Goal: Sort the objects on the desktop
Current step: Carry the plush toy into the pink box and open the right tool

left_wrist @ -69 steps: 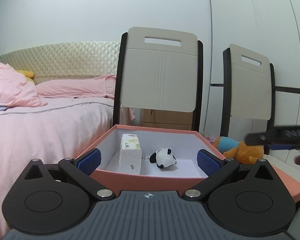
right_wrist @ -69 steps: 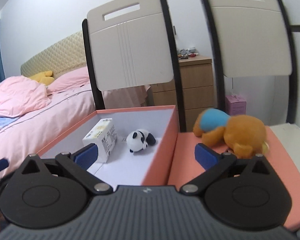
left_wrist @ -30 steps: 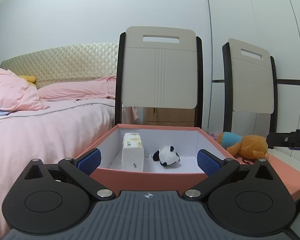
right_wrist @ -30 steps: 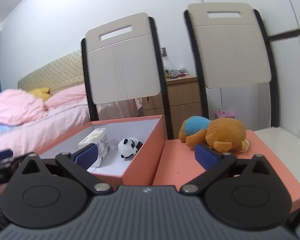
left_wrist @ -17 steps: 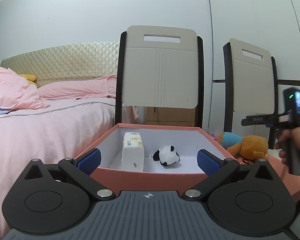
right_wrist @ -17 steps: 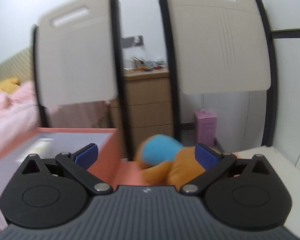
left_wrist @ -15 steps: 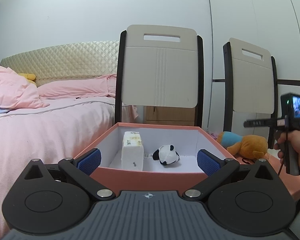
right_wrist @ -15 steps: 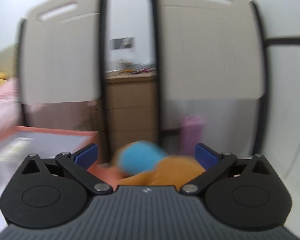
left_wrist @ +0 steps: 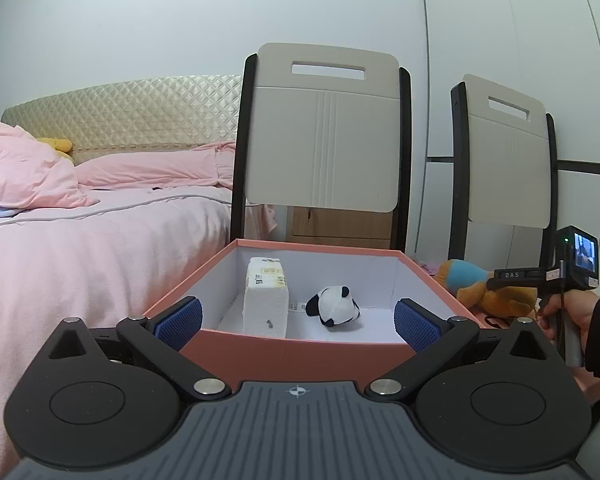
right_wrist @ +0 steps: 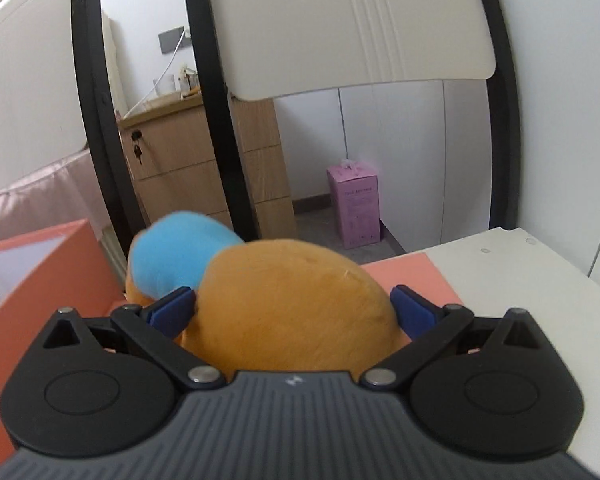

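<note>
Right wrist view is basically all plush: the orange plush toy (right_wrist: 292, 304) with its blue cap fills the lower middle of the frame and sits right between the blue pads of the right gripper (right_wrist: 292, 312). The jaws are spread wide, one pad on each side of the toy's body. Can't tell if the pads are actually touching the fur or just next to it, but they aren't squeezed in. The toy lies on the flat orange lid (right_wrist: 404, 276), with the corner of the orange box (right_wrist: 40, 280) at the left edge of the frame.

Left wrist view: the left gripper (left_wrist: 298, 322) is wide open and holds nothing, its pads sitting just in front of the box's near wall at the bottom centre. Inside the box there's a white tissue pack (left_wrist: 266, 298) standing on end at centre left and a small panda plush (left_wrist: 334, 306) lying just to its right, not touching it. At the right edge of that frame you can see a hand (left_wrist: 572, 312) on the other gripper's handle, right by the orange toy.
</note>
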Motion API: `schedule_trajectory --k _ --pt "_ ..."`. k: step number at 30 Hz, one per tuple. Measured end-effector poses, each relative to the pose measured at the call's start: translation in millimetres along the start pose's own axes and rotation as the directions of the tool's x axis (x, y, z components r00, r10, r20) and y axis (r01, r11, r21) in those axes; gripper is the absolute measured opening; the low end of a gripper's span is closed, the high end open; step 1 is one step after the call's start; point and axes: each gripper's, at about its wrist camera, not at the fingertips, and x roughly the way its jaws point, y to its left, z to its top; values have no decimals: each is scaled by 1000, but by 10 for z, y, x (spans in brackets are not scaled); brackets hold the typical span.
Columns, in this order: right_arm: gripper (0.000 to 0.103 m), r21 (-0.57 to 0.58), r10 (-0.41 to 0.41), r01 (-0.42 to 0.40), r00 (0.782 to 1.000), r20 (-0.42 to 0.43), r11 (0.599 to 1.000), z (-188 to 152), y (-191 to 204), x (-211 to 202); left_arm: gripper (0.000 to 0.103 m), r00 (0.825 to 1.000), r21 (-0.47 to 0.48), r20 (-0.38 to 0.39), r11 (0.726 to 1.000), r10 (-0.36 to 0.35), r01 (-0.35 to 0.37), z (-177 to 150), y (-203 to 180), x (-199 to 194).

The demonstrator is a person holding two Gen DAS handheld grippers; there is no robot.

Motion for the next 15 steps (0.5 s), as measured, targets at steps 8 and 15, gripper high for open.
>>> schedule_trajectory --k 8,15 --pt "70 -56 -36 34 999 -24 998 54 65 -141 103 1000 18 10 1000 1 -2 -14 -55 -33" --pt "69 -71 4 6 990 144 997 235 231 -817 103 1000 27 18 1000 -2 2 -18 -87 -63"
